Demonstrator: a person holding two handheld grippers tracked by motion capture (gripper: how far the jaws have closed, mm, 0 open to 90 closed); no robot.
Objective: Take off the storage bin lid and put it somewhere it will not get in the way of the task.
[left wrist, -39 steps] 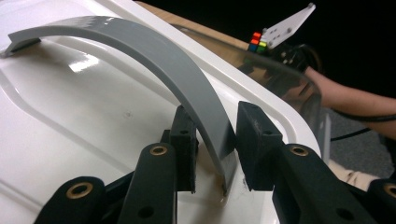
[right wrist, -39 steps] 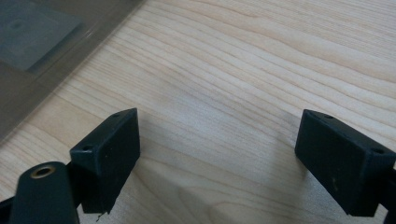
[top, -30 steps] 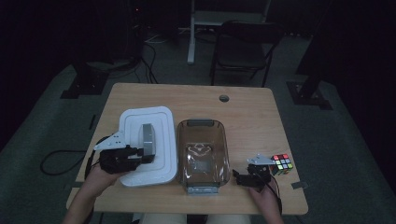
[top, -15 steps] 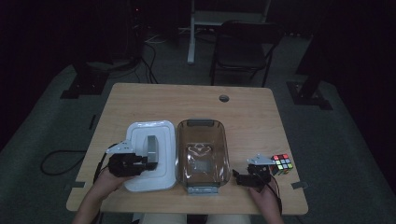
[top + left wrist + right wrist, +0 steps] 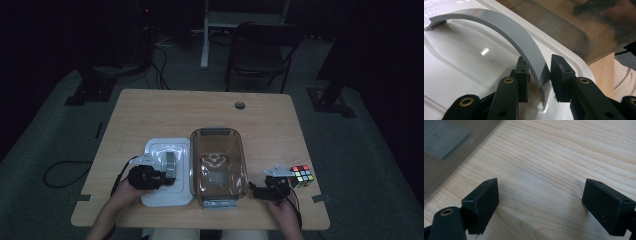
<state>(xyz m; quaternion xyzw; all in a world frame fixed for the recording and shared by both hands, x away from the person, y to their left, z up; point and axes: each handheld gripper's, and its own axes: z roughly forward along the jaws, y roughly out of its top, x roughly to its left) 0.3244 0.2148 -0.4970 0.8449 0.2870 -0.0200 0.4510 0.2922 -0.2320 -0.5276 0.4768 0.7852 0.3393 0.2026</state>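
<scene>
We see the white lid [image 5: 167, 172] lying flat on the wooden table [image 5: 200, 115], on the person's left, with its long edge just beside the clear brownish container [image 5: 218, 165]. A grey arched handle [image 5: 509, 30] runs along the top of the lid, fixed at both ends and bowed up in the middle. Our left gripper [image 5: 150, 176] sits over the near part of the lid, and in the left gripper view its two black jaws are clamped on the near end of that handle, one pad on each flat side, just above where the handle meets the lid. The container stands open beside it, a grey latch at its far end and another at its near end, and we can make out a pale label through its bottom. On the other side of the container, our right gripper [image 5: 270, 189] rests low over the table near the front edge; in the right gripper view its jaws stand wide apart with nothing but bare wood between them. A colourful puzzle cube [image 5: 302, 175] sits just beside that gripper, towards the right edge of the table. Beyond the table a dark folding chair [image 5: 260, 50] stands on the floor.
</scene>
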